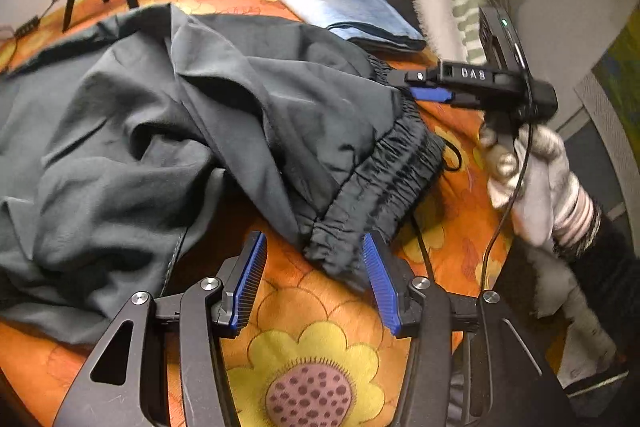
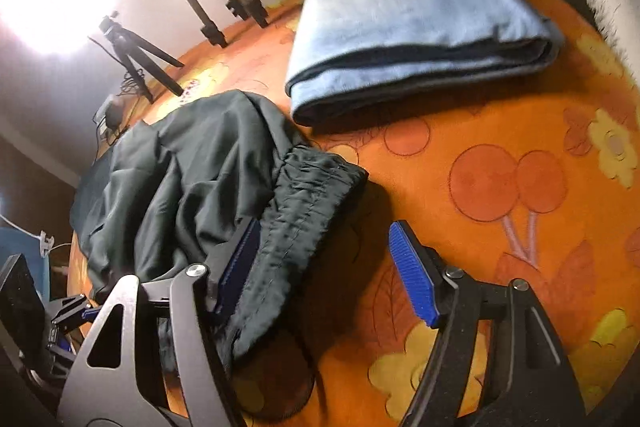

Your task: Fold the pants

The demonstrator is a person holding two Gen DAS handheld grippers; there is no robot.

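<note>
Both grippers, left (image 1: 314, 281) and right (image 2: 324, 275), gape with fingers straddling the pants (image 1: 192, 115) waistband, gripping nothing.

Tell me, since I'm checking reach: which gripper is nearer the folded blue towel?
Right. The right gripper is at the waistband's far end, just short of the towel; the left gripper is at its near end, farther away.
</note>
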